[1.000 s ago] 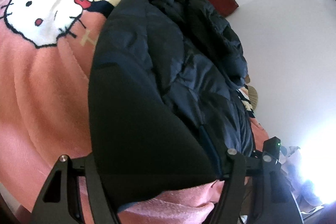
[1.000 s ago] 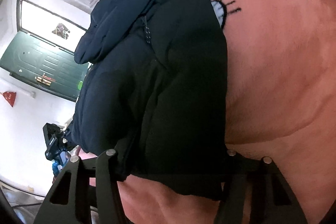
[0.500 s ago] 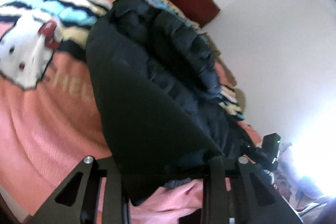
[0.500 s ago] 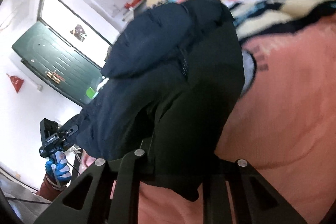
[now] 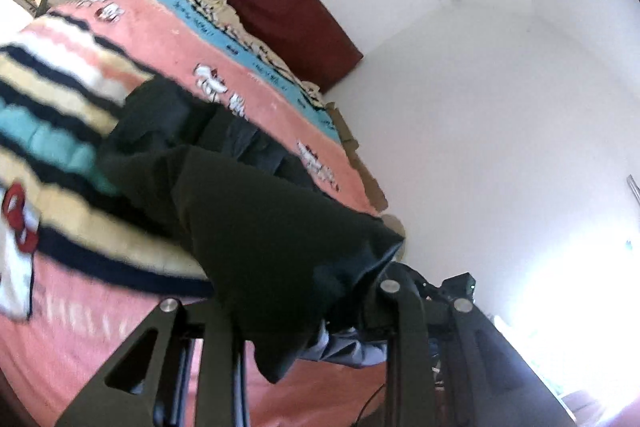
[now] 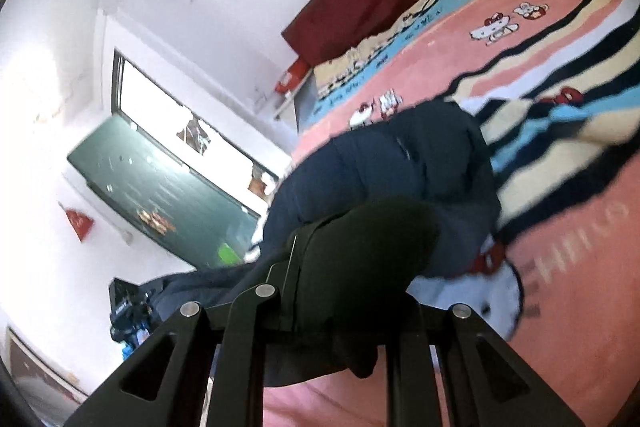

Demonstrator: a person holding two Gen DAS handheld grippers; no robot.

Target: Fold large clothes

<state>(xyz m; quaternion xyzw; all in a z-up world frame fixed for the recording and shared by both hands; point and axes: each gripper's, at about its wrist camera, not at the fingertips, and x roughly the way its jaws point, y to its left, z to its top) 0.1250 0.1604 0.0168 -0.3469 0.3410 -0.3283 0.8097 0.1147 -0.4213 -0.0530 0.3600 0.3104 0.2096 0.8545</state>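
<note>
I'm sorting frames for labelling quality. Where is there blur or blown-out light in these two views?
Left wrist view: blanket stripes smeared by motion, white glare bottom right. Right wrist view: window and left wall blown out, blanket stripes streaked; dark jacket nearly featureless in both; fisheye bends the walls.

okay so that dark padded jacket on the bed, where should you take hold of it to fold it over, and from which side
Take the dark jacket at its near hem, one corner per gripper, coming in from the foot of the pink blanket. That edge is thin and flat, while the far end is bulky. The left gripper and right gripper are each shut on a hem corner, which looks right.
</note>
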